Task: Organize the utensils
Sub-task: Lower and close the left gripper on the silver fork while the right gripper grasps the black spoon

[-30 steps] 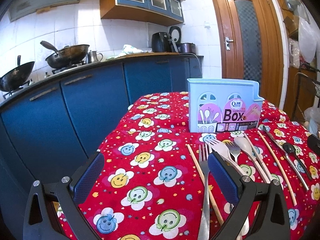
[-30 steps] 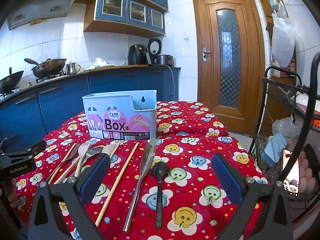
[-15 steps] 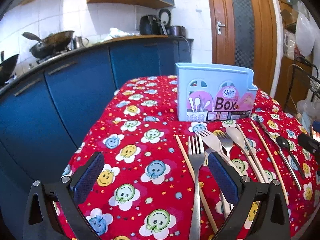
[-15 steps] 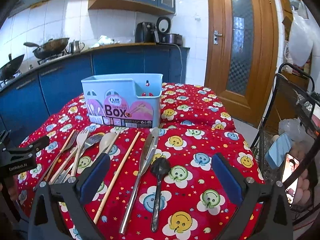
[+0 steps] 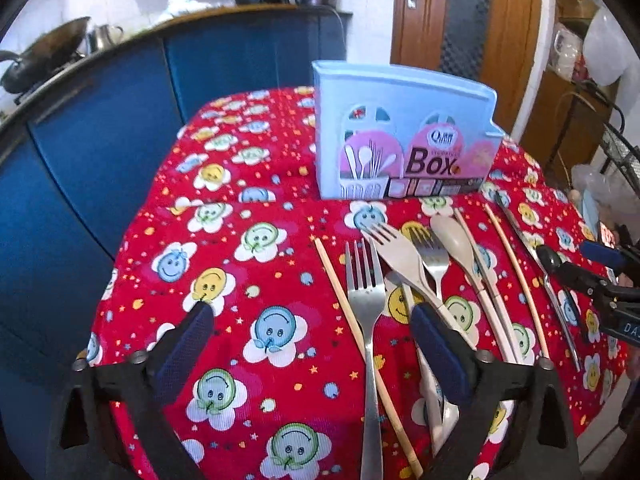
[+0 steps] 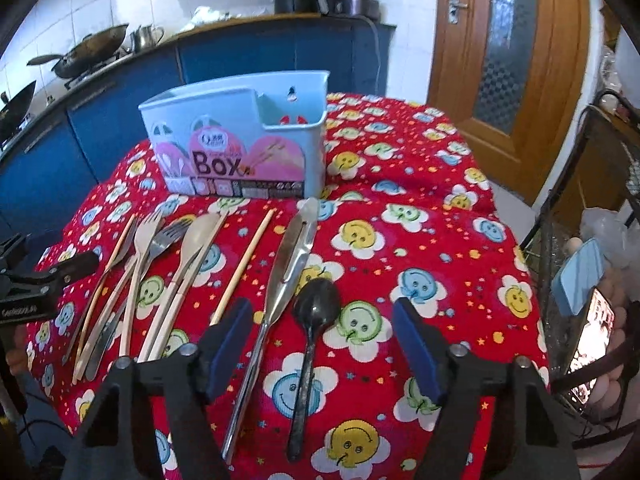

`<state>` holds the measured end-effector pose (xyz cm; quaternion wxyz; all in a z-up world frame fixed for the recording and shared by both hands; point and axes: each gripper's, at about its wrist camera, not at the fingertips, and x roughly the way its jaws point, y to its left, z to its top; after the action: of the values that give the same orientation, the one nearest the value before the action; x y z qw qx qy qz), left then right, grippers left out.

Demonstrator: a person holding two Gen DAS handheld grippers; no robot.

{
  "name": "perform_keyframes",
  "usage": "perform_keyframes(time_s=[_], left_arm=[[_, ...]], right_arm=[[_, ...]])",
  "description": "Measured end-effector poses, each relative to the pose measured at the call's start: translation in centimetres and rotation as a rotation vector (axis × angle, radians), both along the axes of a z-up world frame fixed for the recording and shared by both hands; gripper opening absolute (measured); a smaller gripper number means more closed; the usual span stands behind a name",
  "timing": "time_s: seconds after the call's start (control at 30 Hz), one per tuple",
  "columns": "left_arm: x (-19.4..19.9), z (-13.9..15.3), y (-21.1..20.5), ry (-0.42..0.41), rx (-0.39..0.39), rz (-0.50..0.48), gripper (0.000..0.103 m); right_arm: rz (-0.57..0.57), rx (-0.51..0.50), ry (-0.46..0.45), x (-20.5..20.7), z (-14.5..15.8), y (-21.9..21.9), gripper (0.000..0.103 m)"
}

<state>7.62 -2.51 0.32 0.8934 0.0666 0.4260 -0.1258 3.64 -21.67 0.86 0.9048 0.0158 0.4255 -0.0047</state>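
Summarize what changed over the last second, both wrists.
Both views tipped down toward the tablecloth. Left gripper and right gripper jaws have just been closing, the right more, over the dark spoon; nothing gripped. Utensils and blue box unmoved.

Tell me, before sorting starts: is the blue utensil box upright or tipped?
Upright. The blue utensil box stands on its base on the tablecloth, its open top facing up.

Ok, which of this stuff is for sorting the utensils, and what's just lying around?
For the job: blue box, steel forks, pale spoon, black spoon, chopsticks.

Lying about: wok, kettle, phone.
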Motion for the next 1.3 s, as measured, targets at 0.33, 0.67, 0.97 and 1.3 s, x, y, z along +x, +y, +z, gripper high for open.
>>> perform_keyframes(time_s=[0.33,0.67,0.97,1.3], left_arm=[[1.7,-0.9,0.8,0.178,-0.071,-0.045,0.066],[0.6,-1.5,-0.1,0.259,-0.091,-0.118,0.036],[0.1,-1.4,-0.2,0.264,-0.113,-0.164,0.01],[-0.3,-1.3,1.0,0.265,-0.156,-0.17,0.006]], right_arm=[[0.028,0.086,0.157,2.2,-0.6,-0.8,0.052],[0.051,0.137,0.242,2.5,-1.3,-1.2,0.026],[0.06,0.125,0.244,2.4,-1.1,-1.4,0.01],[0.059,0.121,0.281,2.6,-1.6,-1.6,0.01]])
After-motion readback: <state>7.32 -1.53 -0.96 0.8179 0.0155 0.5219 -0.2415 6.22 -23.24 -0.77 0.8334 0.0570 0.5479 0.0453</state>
